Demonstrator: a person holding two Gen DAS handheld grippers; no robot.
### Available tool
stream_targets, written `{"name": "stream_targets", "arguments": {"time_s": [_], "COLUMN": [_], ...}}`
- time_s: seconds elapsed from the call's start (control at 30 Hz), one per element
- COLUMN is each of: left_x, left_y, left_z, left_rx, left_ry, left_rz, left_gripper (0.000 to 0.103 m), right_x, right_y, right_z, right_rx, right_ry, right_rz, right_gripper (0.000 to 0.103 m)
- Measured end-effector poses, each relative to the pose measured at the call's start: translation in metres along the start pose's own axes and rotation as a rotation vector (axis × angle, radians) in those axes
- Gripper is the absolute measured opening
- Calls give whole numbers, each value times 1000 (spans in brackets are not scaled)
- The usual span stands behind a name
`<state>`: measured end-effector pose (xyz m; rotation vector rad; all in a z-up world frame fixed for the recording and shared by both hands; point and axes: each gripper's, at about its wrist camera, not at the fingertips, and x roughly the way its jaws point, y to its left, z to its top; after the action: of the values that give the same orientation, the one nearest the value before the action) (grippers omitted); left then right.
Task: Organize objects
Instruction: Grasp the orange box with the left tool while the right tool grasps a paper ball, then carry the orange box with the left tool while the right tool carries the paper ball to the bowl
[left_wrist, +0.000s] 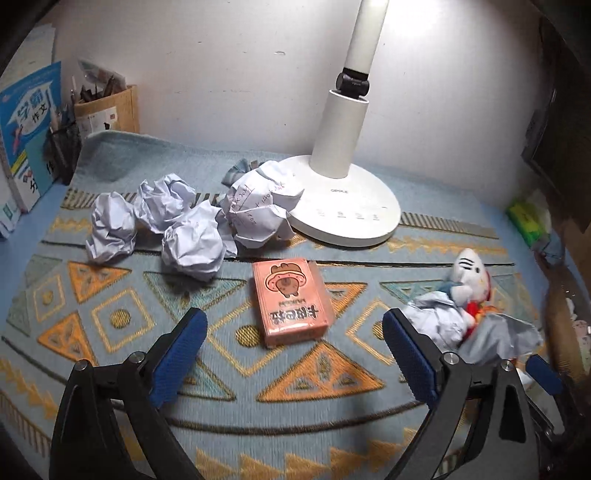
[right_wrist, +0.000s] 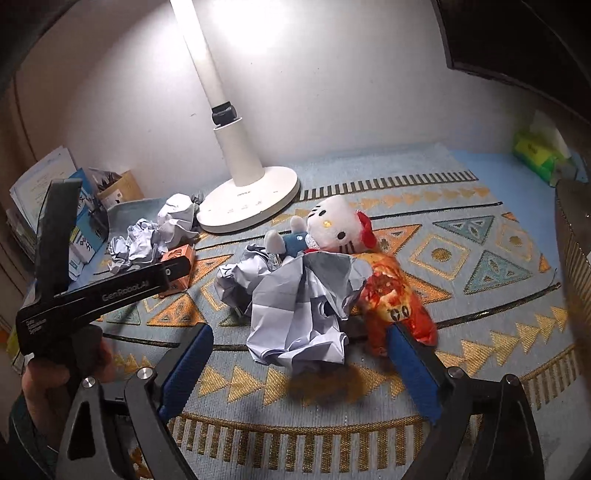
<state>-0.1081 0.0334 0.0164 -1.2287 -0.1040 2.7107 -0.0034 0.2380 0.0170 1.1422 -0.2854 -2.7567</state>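
My right gripper (right_wrist: 301, 363) is spread wide, its blue-padded fingers (right_wrist: 188, 356) flanking a loosely crumpled sheet of white paper (right_wrist: 299, 314) that lies straight ahead between them on the patterned blue-and-orange woven mat (right_wrist: 480, 332); nothing is held. The paper's bulk runs away from me toward the white plush cat toy with a red bow (right_wrist: 334, 223), and an orange printed wrapper (right_wrist: 395, 295) touches my right finger, so closing may catch it too.

My left gripper (left_wrist: 293, 347) is also open and empty, aimed at a pink rectangular card box (left_wrist: 291, 301) whose long axis points roughly away from me. More white paper balls (left_wrist: 162, 221) crowd the round white lamp base (left_wrist: 347, 206) beyond. The mat near me is free.
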Motion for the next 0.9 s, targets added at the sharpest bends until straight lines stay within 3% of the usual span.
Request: {"name": "stream_targets", "arguments": {"time_s": [0.1,0.17,0.2,0.23,0.27,0.3,0.33,0.47,0.73,0.9], "left_x": [18,26,30,32,31,31,31,26,-10,-55], "left_y": [-3,-1,-1,0,-1,-2,-3,-1,5,2], "left_z": [6,7,7,8,8,8,7,6,-17,-52], "left_rx": [19,1,-2,-1,11,18,24,17,-14,-17], "left_ry": [37,47,54,64,53,50,50,41,36,45], "left_rz": [37,18,21,21,31,27,32,8,-55,-96], "left_gripper": [87,86,81,68,63,50,49,42,40,40], "right_x": [2,3,6,8,9,11,12,5,-22,-42], "right_y": [-1,1,2,5,7,10,12,11,5,20], "right_z": [1,2,1,1,0,-1,-2,-3,-11,-38], "right_rx": [2,-10,-20,-33,-46,-59,-68,-67,-36,-164], "right_ry": [-13,-15,-6,4,10,14,19,-15,-40,9], "right_rz": [-17,-46,-50,-48,-47,-45,-49,-36,122,195], "right_gripper": [94,85,82,72,62,55,49,45,45,46]}}
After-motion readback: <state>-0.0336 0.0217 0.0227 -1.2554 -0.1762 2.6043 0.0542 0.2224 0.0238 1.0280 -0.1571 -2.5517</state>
